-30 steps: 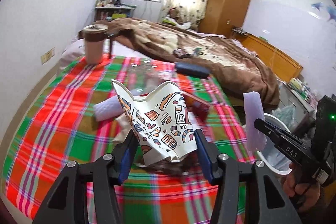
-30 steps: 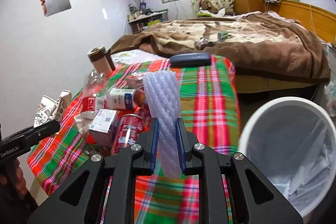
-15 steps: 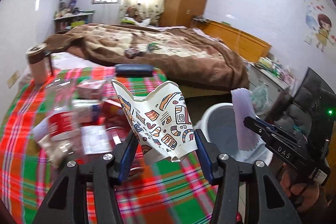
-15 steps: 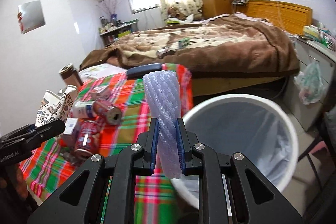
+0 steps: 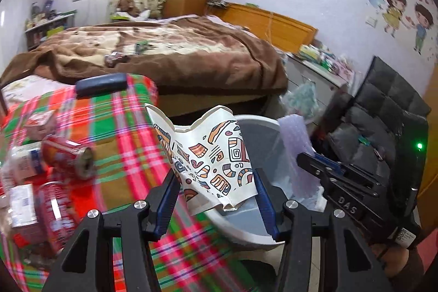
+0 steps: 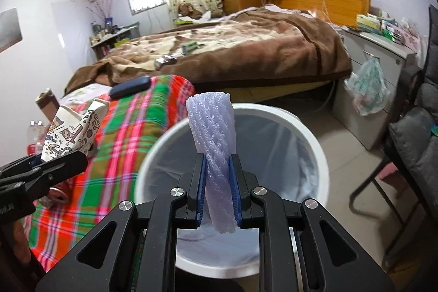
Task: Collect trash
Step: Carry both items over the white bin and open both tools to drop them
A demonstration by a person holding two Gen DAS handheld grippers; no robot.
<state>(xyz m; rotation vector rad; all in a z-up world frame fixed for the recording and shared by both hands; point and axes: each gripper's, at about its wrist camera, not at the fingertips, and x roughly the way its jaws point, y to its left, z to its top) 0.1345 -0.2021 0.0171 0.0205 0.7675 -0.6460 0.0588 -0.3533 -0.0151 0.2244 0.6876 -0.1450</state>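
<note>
While lined bin (image 6: 309,138) gapes, foam sleeve (image 6: 213,133) hangs above.

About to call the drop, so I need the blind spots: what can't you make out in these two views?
- Bin bottom: right wrist view, hidden by foam sleeve and right gripper.
- Trash on the plaid cloth: left wrist view, motion-blurred, labels unreadable.
- Paper cup base: left wrist view, crumpled, low in the left gripper.

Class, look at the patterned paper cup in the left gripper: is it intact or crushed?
Crushed. The paper cup is flattened between the left gripper fingers, its rim bent into a notch.
</note>
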